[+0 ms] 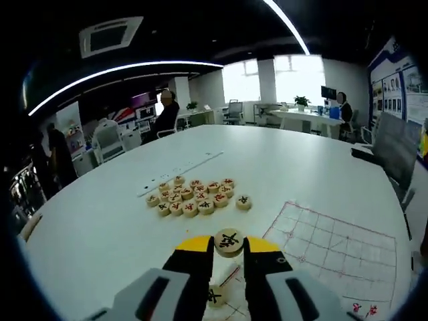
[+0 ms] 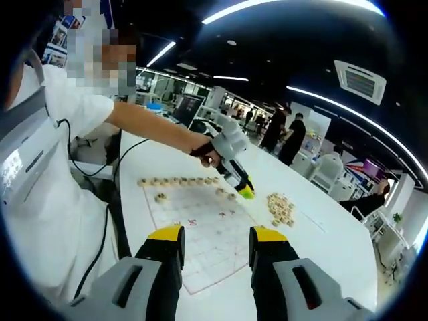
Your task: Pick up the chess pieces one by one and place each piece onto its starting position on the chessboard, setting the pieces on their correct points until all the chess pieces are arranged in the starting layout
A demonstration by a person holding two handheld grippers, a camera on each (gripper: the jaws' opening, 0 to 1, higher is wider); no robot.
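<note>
In the left gripper view my left gripper is shut on a round wooden chess piece with a black character, held above the near corner of the chessboard sheet. Another piece lies on the sheet under the jaws. A pile of loose pieces sits on the table beyond. The right gripper view has my right gripper open and holding nothing, above the board sheet. Across it, a hand holds the left gripper over the far edge. A row of placed pieces lines the board's far left edge, near the pile.
The large white table runs far back, with a white power strip behind the pile. A person in a white shirt stands at the table's left, cables hanging beside. Chairs and other people are around the office.
</note>
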